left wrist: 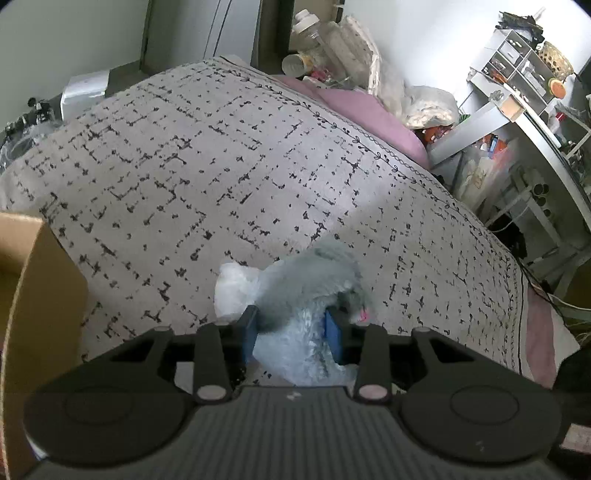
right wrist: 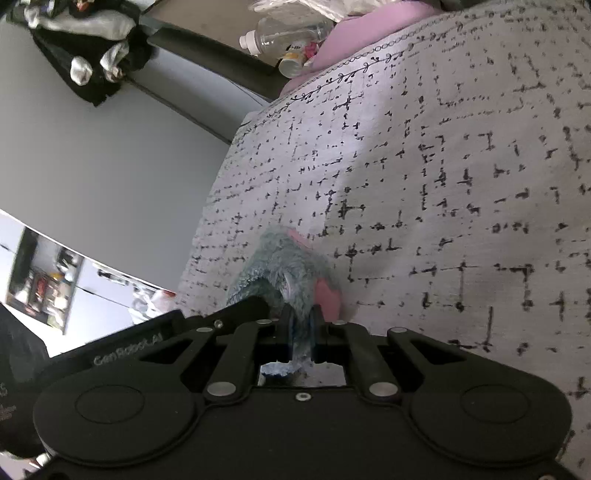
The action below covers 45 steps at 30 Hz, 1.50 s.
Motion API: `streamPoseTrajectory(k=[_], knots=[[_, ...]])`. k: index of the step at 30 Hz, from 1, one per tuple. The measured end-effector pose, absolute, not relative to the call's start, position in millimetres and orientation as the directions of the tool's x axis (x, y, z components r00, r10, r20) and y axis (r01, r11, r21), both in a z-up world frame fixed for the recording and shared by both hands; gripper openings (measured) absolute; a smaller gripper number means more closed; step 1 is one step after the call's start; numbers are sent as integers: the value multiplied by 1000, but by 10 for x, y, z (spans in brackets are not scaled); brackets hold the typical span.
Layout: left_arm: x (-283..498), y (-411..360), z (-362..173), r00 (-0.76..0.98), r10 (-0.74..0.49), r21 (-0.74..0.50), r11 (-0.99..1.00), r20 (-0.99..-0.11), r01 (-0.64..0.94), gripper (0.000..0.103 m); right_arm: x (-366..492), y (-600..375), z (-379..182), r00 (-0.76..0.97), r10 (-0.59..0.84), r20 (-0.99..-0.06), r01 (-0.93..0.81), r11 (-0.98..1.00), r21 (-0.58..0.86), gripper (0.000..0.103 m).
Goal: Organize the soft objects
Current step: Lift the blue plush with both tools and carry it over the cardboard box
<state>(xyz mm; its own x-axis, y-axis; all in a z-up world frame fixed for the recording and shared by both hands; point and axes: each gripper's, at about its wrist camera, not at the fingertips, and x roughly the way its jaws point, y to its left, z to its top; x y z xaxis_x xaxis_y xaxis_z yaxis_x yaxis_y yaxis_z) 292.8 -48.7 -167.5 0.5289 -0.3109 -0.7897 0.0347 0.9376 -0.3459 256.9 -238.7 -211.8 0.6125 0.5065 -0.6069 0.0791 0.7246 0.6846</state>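
A fluffy grey-blue soft toy (left wrist: 314, 280) in a clear plastic bag (left wrist: 236, 291), with a small pink spot, is held over the patterned bedspread (left wrist: 184, 166). My left gripper (left wrist: 291, 325) is shut on the toy's bagged middle, blue pads pressing both sides. In the right wrist view my right gripper (right wrist: 300, 325) is shut on a fluffy grey-blue soft piece (right wrist: 284, 266) with pink parts, above the bedspread (right wrist: 443, 184). Whether both grippers hold one toy, I cannot tell.
An open cardboard box (left wrist: 33, 280) stands at the left edge. Pink bedding (left wrist: 369, 110), bottles and bags pile at the bed's far end. A cluttered white shelf unit (left wrist: 524, 74) stands right of the bed. A plastic bottle (right wrist: 284, 35) lies near dark furniture.
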Motion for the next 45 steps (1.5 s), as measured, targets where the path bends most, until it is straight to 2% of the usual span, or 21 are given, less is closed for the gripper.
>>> streamPoseTrajectory(k=[2, 5, 19, 23, 45], knots=[[2918, -477, -1689, 532, -316, -360, 933, -786, 24, 30, 2560, -2382, -2099, 614, 496, -614, 79, 736, 673, 8], [2866, -490, -1657, 532, -322, -370, 929, -783, 17, 27, 2526, -2371, -2022, 625, 471, -623, 71, 760, 646, 8], [2392, -471, -1119, 594, -342, -387, 921, -729, 56, 26, 2078, -2304, -1491, 689, 417, -593, 36, 797, 603, 8], [2227, -383, -996, 589, -360, -421, 906, -723, 37, 26, 1904, -2274, -1356, 693, 421, -585, 17, 802, 597, 8], [1454, 21, -285, 693, -323, -441, 898, -644, 9, 26, 1259, -1917, -697, 731, 481, -483, -122, 789, 602, 10]])
